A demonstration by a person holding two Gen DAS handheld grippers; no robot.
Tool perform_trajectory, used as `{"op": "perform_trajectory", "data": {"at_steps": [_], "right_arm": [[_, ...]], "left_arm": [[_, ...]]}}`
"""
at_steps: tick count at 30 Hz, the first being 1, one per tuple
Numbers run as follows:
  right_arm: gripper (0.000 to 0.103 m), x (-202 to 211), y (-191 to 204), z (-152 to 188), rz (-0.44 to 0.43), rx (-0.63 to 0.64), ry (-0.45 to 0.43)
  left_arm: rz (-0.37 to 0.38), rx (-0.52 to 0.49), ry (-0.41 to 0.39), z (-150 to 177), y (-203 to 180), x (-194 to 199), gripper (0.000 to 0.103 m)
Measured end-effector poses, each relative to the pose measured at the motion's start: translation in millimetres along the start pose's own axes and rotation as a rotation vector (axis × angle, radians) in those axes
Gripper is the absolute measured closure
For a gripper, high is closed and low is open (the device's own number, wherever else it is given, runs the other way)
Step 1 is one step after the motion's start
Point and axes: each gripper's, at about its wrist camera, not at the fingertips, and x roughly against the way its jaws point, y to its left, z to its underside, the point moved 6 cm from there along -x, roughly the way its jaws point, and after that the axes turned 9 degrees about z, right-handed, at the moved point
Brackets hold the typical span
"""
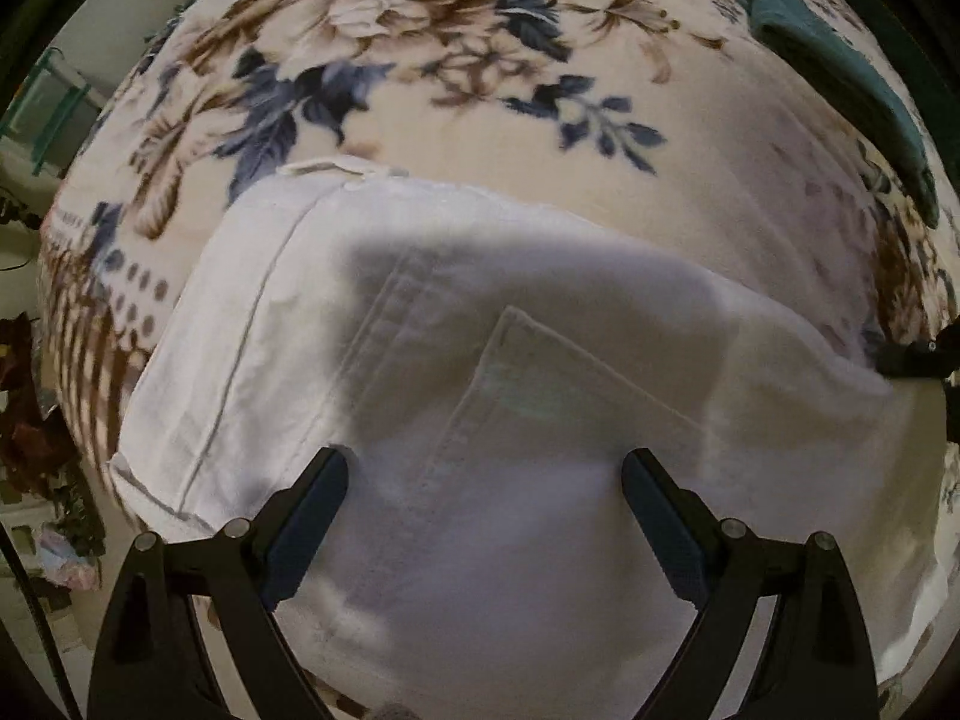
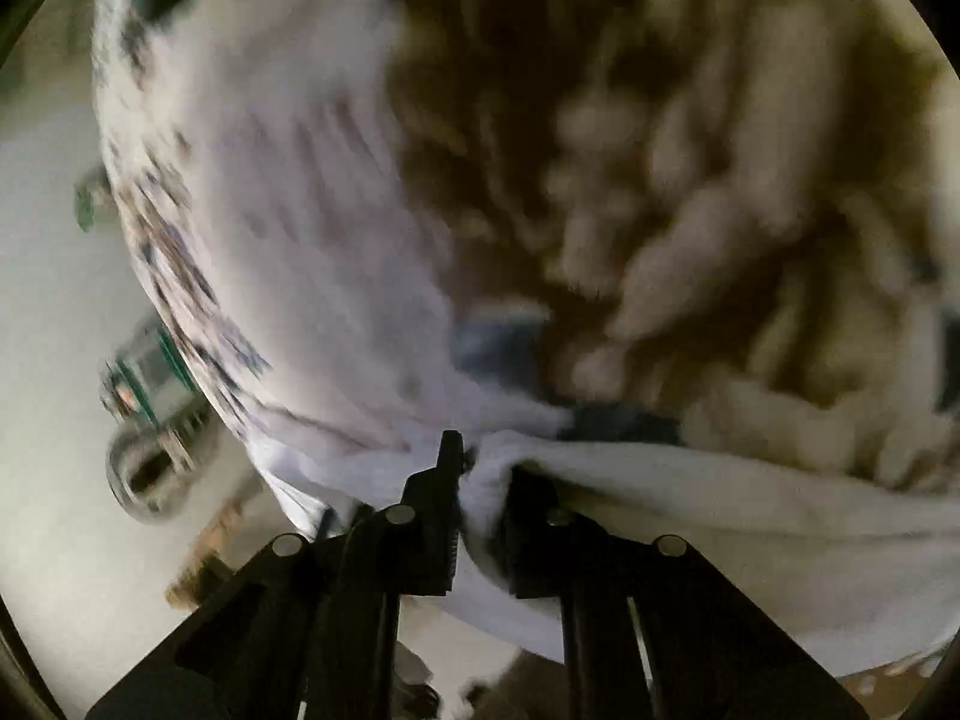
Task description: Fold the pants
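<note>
On floral blanket (image 1: 540,192), white pants (image 1: 480,360), left gripper (image 1: 486,480) spread above, right gripper (image 2: 480,468) pinching pants

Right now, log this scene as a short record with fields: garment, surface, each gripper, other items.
garment: white pants, lying flat, a back pocket facing up
surface: floral blanket spread under the pants
left gripper: jaws open, above the pants, holding nothing
right gripper: shut on a bunched edge of the white pants
other items: folded teal cloth near the blanket's far right edge
image quality: right wrist view blurred
</note>
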Motion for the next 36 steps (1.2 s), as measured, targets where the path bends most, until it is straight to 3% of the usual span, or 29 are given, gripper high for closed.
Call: {"op": "perform_trajectory", "data": {"at_steps": [3, 5, 7, 9, 11, 13, 14, 15, 17, 18, 20, 22, 24, 25, 29, 33, 36], "right_arm": [[0.091, 3, -13, -3, 0.048, -0.008, -0.020], [0.090, 31, -23, -12, 0.124, -0.031, -0.124], [0.080, 60, -28, -14, 0.080, -0.065, -0.209], [0.047, 72, -25, -10, 0.048, -0.049, -0.204], [0.030, 66, -15, 1, 0.075, 0.042, -0.140], [0.030, 50, -11, 16, 0.238, 0.202, -0.079], [0.037, 44, -13, 20, 0.315, 0.258, -0.075], [0.067, 40, -17, 21, 0.391, 0.298, -0.083], [0.092, 50, -38, 10, 0.473, 0.253, -0.146], [0.092, 63, -47, 4, 0.471, 0.196, -0.194], [0.091, 101, -65, 6, 0.346, 0.129, -0.268], [0.079, 120, -78, 20, 0.267, 0.130, -0.255], [0.036, 148, -111, 43, 0.288, 0.109, -0.301], [0.031, 167, -138, 55, 0.311, 0.072, -0.350], [0.030, 213, -244, 112, 0.259, -0.151, -0.475], [0.030, 225, -358, 167, 0.169, -0.426, -0.606], [0.030, 227, -445, 219, 0.181, -0.631, -0.668]], "left_arm": [[0.007, -0.008, 0.015, 2, -1, 0, 0.009], [0.009, -0.013, 0.024, 2, -1, 1, 0.009], [0.016, -0.012, 0.031, -1, -1, 4, 0.009], [0.021, -0.003, 0.028, -1, -2, 10, 0.009], [0.030, 0.006, 0.026, -7, -3, 15, 0.009], [0.044, 0.005, 0.014, -10, -12, 22, 0.009], [0.047, -0.001, 0.008, -11, -16, 25, 0.009], [0.048, -0.018, 0.001, -11, -22, 27, 0.009], [0.042, -0.056, -0.007, -10, -36, 28, 0.009], [0.039, -0.075, -0.002, -9, -44, 27, 0.009], [0.061, -0.081, 0.002, -7, -57, 29, 0.009], [0.091, -0.099, -0.002, -5, -75, 33, 0.009], [0.111, -0.121, -0.006, -4, -91, 38, 0.009], [0.126, -0.134, -0.012, -2, -103, 42, 0.009], [0.148, -0.208, -0.023, 1, -136, 46, 0.009], [0.150, -0.296, -0.008, 29, -187, 45, 0.009], [0.148, -0.350, 0.024, 63, -221, 40, 0.009]]}}
